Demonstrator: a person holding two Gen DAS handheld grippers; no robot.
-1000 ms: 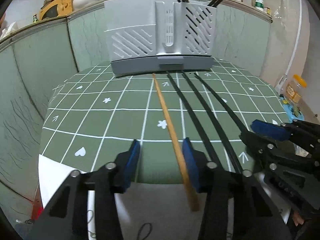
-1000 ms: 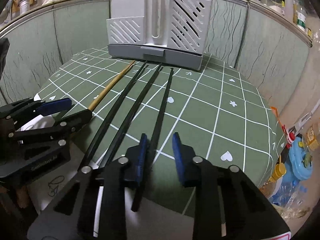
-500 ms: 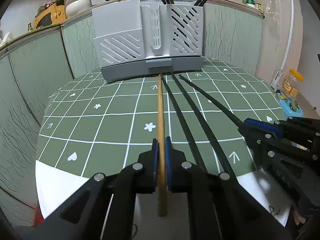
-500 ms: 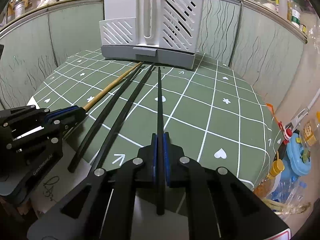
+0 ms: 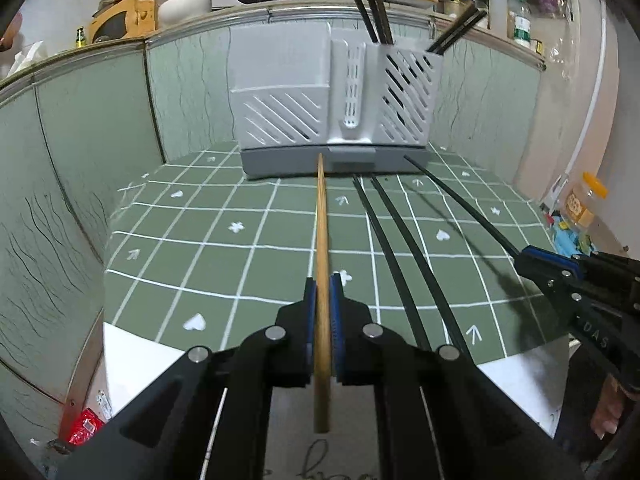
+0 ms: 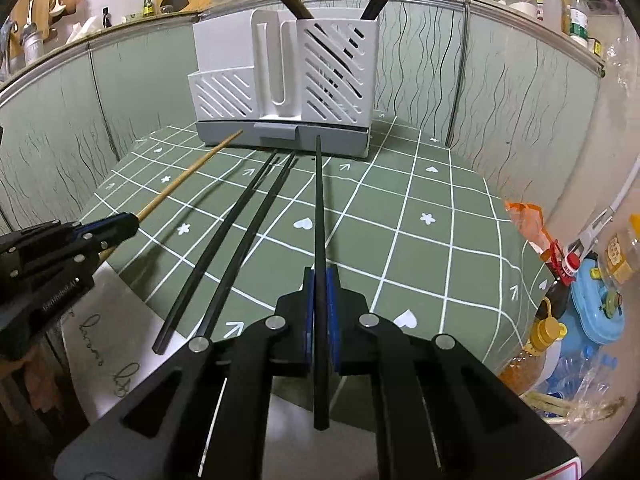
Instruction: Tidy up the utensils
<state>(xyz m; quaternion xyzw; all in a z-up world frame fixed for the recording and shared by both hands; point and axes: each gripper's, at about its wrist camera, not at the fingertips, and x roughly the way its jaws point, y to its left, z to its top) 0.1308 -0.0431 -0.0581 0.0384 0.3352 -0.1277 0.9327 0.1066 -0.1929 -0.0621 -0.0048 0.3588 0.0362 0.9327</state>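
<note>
One wooden chopstick (image 5: pixel 322 232), three black chopsticks (image 6: pixel 319 200), one holder (image 6: pixel 284 80).

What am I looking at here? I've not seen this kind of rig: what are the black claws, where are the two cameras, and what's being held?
There is no robot. A person holds a two-finger clamp in each hand, and each carries a wide-angle camera looking forward along its fingers.

In the left camera's picture, the left hand-held gripper is shut on a wooden chopstick. In the right camera's picture, the right hand-held gripper is shut on a black chopstick. Each clamp also shows at the edge of the other's picture.

Two more black chopsticks lie on the green checked tablecloth. Behind stands a grey utensil holder with dark sticks already poking out of its top.
</note>
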